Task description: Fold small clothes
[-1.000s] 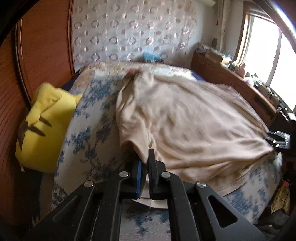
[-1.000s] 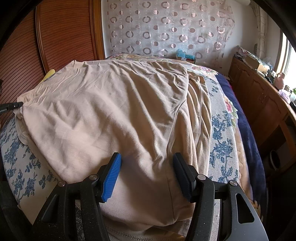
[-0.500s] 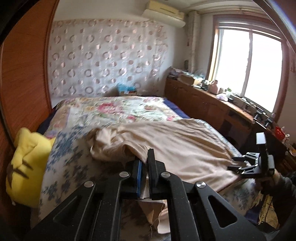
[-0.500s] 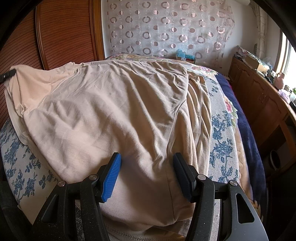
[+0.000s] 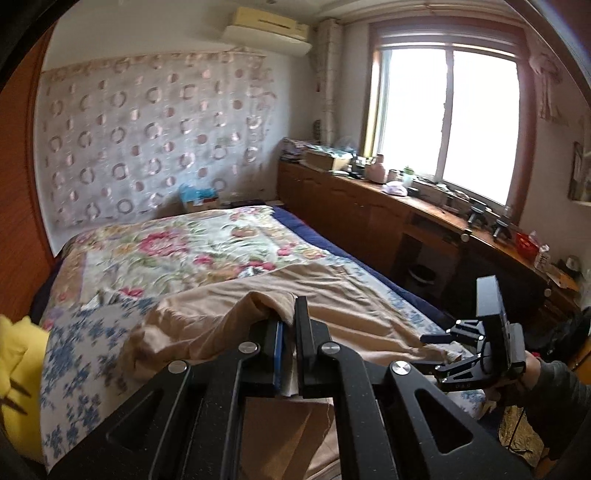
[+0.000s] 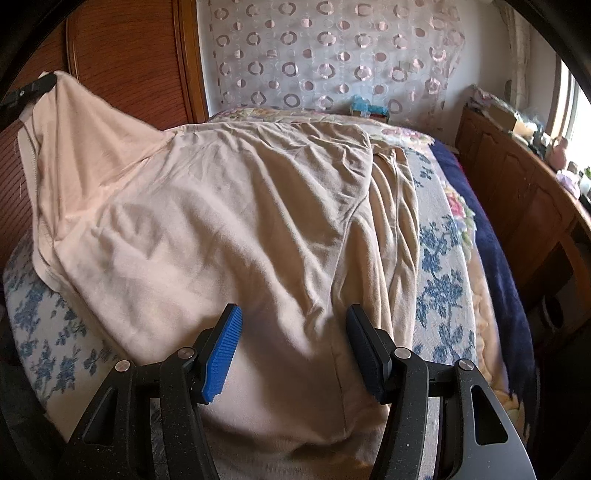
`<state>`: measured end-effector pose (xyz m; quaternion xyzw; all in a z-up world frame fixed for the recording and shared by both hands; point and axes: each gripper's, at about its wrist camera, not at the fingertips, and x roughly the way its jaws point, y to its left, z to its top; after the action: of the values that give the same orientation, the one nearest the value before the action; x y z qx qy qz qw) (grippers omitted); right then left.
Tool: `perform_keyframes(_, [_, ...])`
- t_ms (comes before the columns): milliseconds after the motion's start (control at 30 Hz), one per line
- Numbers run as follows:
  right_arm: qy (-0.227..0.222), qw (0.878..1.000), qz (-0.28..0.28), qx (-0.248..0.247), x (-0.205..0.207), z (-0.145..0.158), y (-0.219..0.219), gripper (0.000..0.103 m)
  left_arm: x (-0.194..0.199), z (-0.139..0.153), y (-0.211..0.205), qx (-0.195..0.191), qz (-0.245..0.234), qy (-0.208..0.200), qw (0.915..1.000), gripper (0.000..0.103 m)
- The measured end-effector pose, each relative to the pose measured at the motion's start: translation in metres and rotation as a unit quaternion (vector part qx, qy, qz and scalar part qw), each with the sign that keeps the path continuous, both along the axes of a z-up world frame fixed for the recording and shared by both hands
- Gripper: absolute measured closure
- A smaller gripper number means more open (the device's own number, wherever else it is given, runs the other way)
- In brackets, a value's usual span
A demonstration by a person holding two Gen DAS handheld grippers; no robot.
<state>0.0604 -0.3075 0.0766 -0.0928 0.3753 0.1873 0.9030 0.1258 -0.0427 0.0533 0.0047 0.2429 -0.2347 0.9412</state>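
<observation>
Beige garment [image 6: 229, 221] on bed [image 6: 439, 258] | left gripper [image 5: 288, 325] clamps its corner | right gripper [image 6: 293, 332] spread wide

The beige garment [image 6: 229, 221] looks like soft matt knit cloth, pretty wrinkly. The bedspread [image 6: 439, 266] is printed floral fabric. The right gripper [image 6: 293, 347] is matt, grainy black plastic with shiny metal screws and a ribbed blue pad [image 6: 221, 354]. The headboard [image 6: 125, 70] is glossy ridged wood.

A home bedroom: a bed [image 5: 192, 251] under a floral quilt, a wall air conditioner [image 5: 266, 29] above a circle-patterned curtain [image 5: 147, 136], a bright window [image 5: 447, 118], and low wooden cabinets [image 5: 354, 206] crowded with what look like household odds and ends.
</observation>
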Motion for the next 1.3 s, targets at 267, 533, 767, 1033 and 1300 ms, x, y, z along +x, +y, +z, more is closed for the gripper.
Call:
perform_keyframes(267, [-0.047,0.999,-0.020,0.019,-0.027,0.042,-0.023,0.043,-0.008,0.014,-0.052,0.006,-0.054,0.002,0.9985,0.097])
perform_keyframes(533, [-0.058,0.998,-0.021,0.032,-0.042,0.039,-0.018,0.043,-0.013,-0.009,-0.059,0.013,-0.072,0.029,0.9969,0.049])
perform_keyframes(767, [-0.044,0.998,0.014,0.036,-0.031,0.030,0.003,0.043,-0.018,-0.027,-0.023,0.018,-0.023,0.034,0.9990,0.027])
perform_keyframes(1033, [-0.028,0.996,0.057,0.054,-0.004,0.022,0.034,0.043,-0.018,-0.045,0.026,0.014,0.050,0.036,0.9980,0.027])
perform_keyframes(1300, [0.002,0.997,0.065,0.031,0.017,0.006,0.053,0.043,-0.018,-0.061,0.045,0.020,0.075,0.044,0.9960,0.027])
